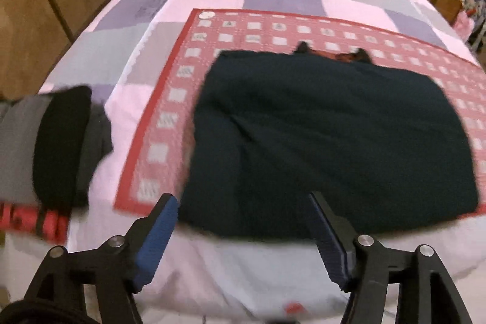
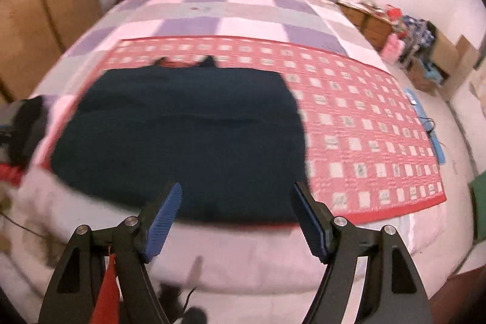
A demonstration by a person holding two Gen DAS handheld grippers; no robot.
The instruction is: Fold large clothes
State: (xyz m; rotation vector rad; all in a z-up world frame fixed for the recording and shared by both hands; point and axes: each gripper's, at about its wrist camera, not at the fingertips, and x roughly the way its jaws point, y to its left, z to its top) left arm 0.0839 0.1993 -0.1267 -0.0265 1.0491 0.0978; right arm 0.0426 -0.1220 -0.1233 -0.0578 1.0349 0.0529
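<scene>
Both left gripper [image 1: 243, 202] and right gripper [image 2: 237, 192] hang open, apparently above the dark folded garment [image 1: 331, 141].

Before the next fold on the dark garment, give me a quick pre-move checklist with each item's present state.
1. Left hand-held gripper open and empty: ok.
2. Right hand-held gripper open and empty: ok.
3. Dark garment lies on the red mat: ok.
4. Garment folded to a compact block: ok, though a collar sticks out at the far edge.
5. Near edge squared up: cannot tell, blurred.
6. Stack of folded clothes apart from the garment: ok.
</scene>
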